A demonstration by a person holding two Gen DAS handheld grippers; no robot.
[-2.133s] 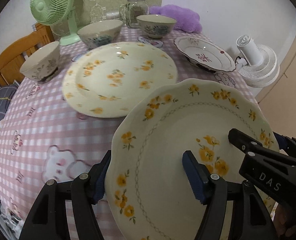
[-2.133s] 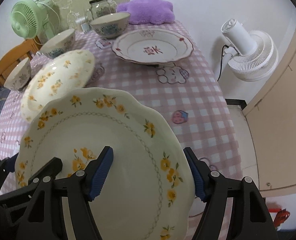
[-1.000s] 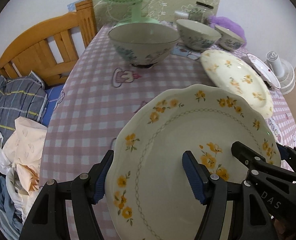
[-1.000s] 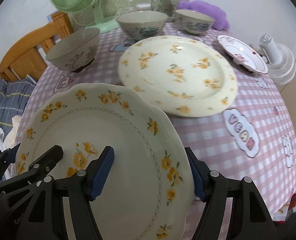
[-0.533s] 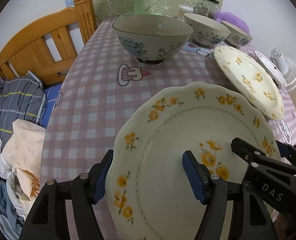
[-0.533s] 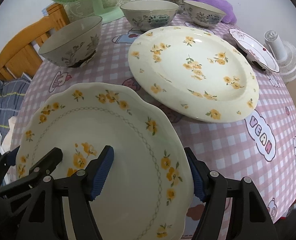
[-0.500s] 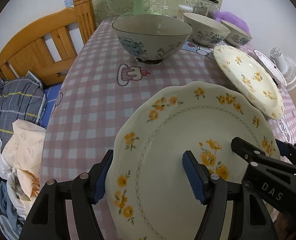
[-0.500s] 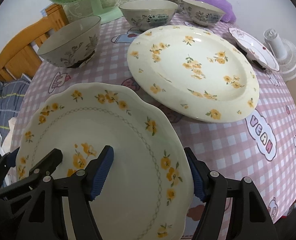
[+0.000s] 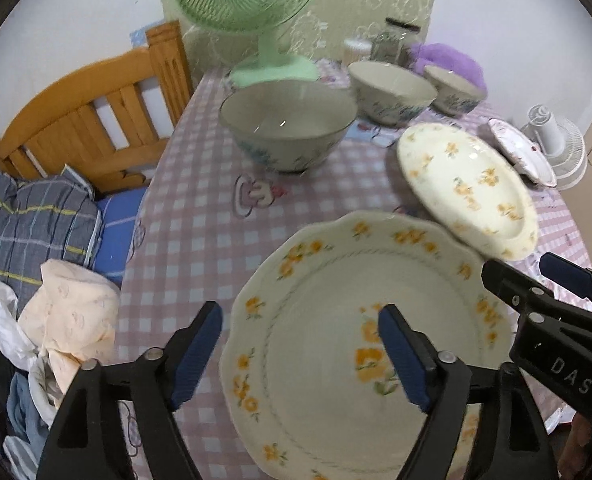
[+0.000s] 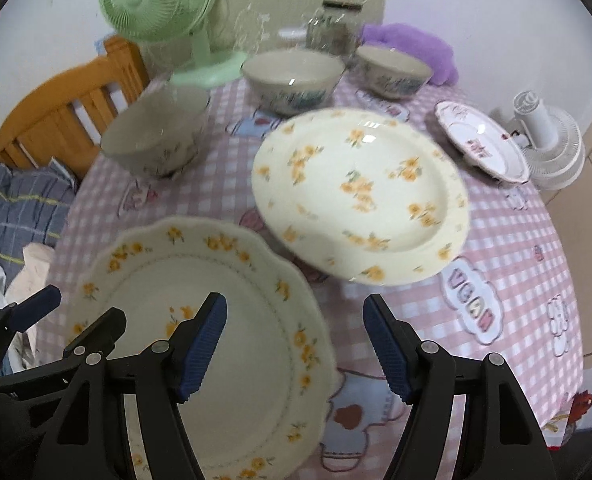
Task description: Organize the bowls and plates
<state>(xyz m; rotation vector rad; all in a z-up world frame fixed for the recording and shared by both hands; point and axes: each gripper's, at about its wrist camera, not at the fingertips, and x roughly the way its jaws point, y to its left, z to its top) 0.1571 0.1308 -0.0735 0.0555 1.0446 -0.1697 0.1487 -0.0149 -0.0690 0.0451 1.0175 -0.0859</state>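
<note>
While my tongs hang over the table [image 10: 516, 240], the big plate [image 10: 360, 196] sits at one o'clock in the right view, seemingly tilted, though blur hides why. The scalloped plate [image 9: 336, 340] lies flat at six. My left tongs [image 9: 300, 312] have just been opening, its rim untouched between the pads. My right tongs [image 10: 294, 304] gape too, holding nothing.
</note>
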